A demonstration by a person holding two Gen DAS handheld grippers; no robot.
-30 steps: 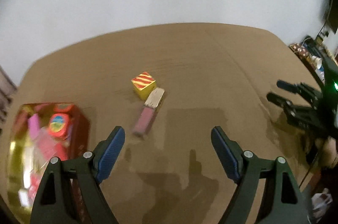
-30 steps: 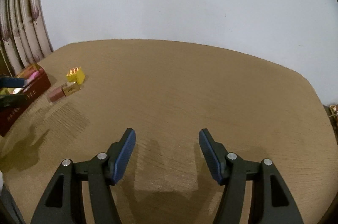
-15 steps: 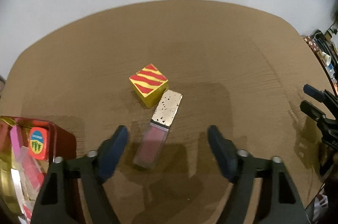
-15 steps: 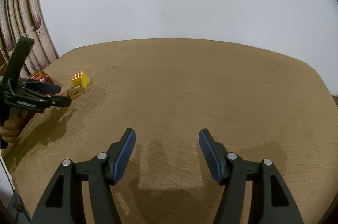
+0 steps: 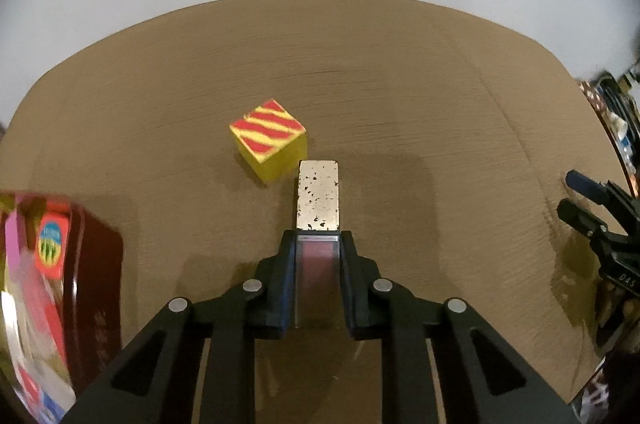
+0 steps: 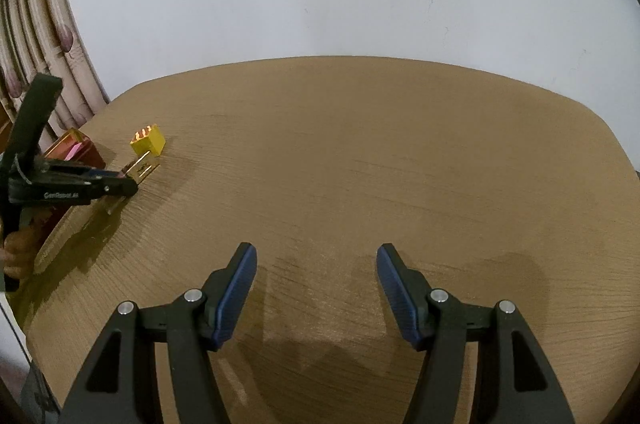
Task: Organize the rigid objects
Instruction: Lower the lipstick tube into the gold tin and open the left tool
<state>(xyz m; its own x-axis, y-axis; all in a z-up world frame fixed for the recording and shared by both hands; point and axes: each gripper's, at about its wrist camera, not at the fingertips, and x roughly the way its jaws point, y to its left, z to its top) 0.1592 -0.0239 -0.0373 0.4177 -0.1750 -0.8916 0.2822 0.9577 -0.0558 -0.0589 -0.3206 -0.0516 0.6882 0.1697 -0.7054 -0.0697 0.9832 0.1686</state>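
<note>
My left gripper (image 5: 318,244) is shut on the pink tube end of a lip gloss (image 5: 318,196); its speckled gold cap sticks out ahead of the fingers, low over the brown table (image 5: 360,72). A yellow cube with red stripes (image 5: 270,140) sits just beyond the cap, to its left. In the right wrist view the left gripper (image 6: 128,186) shows at the far left with the lip gloss cap (image 6: 143,166) at its tip, near the yellow cube (image 6: 148,141). My right gripper (image 6: 316,272) hangs open over bare table, nothing between its fingers.
A dark red tin (image 5: 92,272) holding several colourful items stands at the table's left edge, also visible as the red tin (image 6: 72,150) behind the left gripper. Curtains (image 6: 40,36) hang at the far left. Clutter (image 5: 616,120) lies beyond the table's right edge.
My left gripper came down and forward over the lip gloss and its jaws went from wide open to shut on the pink tube. The right gripper stayed open and nearly still.
</note>
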